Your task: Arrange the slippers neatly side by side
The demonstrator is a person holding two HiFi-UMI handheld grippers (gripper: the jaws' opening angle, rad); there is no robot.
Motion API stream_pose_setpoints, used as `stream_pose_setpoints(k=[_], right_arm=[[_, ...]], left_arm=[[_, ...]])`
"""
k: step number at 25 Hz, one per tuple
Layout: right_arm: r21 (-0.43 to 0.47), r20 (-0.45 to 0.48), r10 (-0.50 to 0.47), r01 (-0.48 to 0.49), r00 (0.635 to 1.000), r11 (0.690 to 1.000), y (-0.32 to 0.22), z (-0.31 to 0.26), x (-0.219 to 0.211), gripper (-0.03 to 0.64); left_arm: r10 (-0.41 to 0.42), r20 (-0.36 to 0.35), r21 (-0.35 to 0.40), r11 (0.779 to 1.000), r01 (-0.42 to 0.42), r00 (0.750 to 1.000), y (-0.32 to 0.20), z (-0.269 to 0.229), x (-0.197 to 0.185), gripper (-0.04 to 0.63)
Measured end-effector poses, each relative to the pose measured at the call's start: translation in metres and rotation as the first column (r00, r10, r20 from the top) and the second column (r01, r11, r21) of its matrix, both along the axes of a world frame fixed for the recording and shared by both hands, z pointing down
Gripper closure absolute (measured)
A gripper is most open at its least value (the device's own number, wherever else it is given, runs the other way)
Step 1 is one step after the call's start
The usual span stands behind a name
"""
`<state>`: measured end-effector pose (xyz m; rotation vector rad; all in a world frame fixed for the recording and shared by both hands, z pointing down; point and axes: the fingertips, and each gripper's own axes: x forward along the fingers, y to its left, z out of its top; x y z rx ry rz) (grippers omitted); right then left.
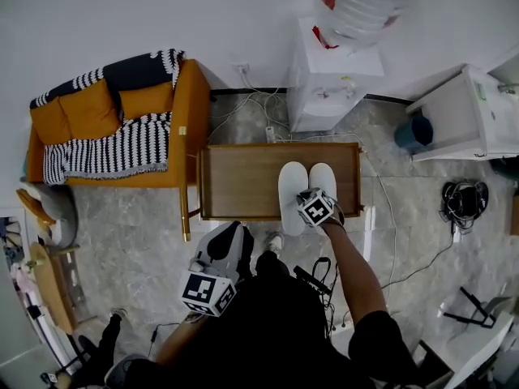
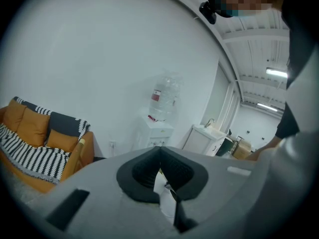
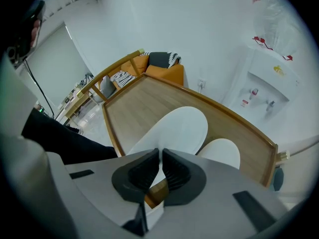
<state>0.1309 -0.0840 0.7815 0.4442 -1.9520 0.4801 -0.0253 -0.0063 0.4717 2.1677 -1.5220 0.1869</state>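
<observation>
Two white slippers lie side by side, toes away from me, on the right part of the wooden table (image 1: 239, 181): the left slipper (image 1: 292, 189) and the right slipper (image 1: 323, 178). My right gripper (image 1: 312, 203) hangs over their heel ends, pointing steeply down. In the right gripper view its jaws (image 3: 160, 152) are closed on the near edge of the left slipper (image 3: 174, 128), with the right slipper (image 3: 220, 152) beside it. My left gripper (image 1: 233, 233) is held back below the table's near edge, its jaws (image 2: 160, 153) shut on nothing and aimed at the wall.
An orange sofa (image 1: 113, 124) with a striped blanket stands left of the table. A water dispenser (image 1: 332, 79) stands behind it, with a white cabinet (image 1: 466, 116) and a blue bin (image 1: 415, 132) at the right. Cables run across the floor (image 1: 405, 241).
</observation>
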Motion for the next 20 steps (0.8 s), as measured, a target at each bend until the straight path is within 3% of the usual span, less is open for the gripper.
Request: stream_pose_setpoints(k=[20], right_arm=[[-0.001, -0.052, 0.087, -0.087, 0.995, 0.996, -0.006, 0.02, 0.009, 0.591]], left_arm=[[0.004, -0.001, -0.013, 1.0, -0.004, 1.0, 0.008, 0.005, -0.01, 0.583]])
